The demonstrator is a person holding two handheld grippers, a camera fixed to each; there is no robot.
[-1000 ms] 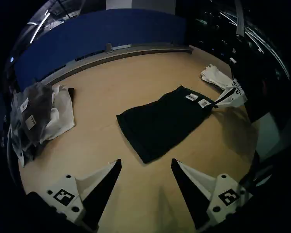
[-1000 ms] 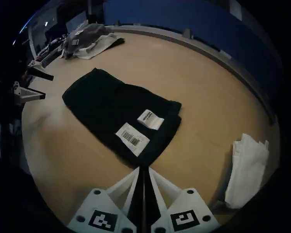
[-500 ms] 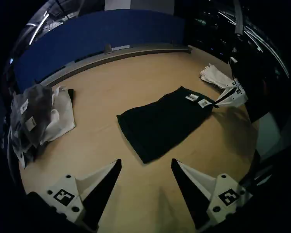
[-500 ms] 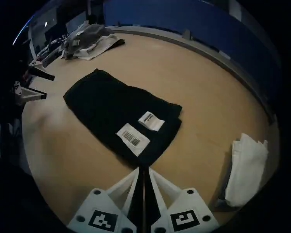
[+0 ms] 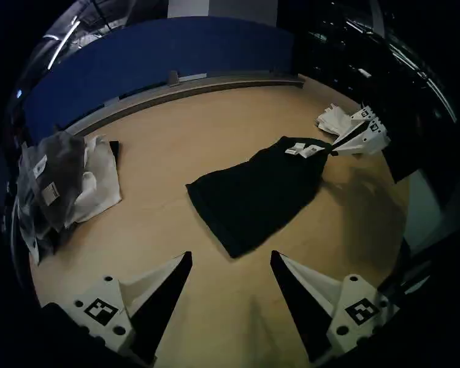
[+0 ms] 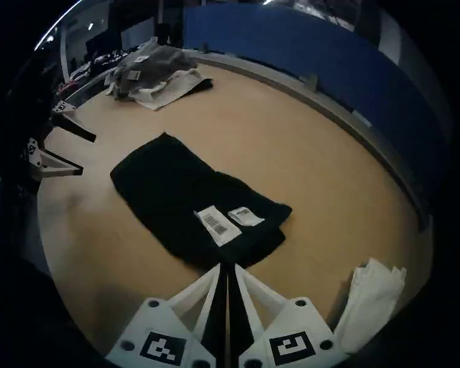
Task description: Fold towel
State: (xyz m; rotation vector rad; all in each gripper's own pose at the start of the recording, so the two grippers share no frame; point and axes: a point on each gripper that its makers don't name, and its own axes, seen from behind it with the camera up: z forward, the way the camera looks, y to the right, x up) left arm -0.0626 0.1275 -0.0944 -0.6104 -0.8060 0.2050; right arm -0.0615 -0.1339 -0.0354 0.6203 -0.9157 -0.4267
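The towel is dark and lies spread on the tabletop, near its middle, with a long side running away from the right gripper view; two white tags sit on its top face at the end nearest that camera; that end looks bunched and slightly lifted, while the rest lies flat.

The right gripper has its fingers pressed together, tips at the towel's near edge, pinching the fabric there; the left gripper view shows the same gripper at the towel's far tagged corner, with the cloth drawn up toward the tips.

The left gripper has its fingers spread wide, over bare tabletop just short of the towel's near corner, holding nothing; the right gripper view shows it at the left edge of the tabletop, fingers apart, clear of the towel.

A folded white cloth lies near the right gripper, apart from the towel; a heap of grey and white cloths lies well apart at the other end of the tabletop; a blue partition runs along the far edge.
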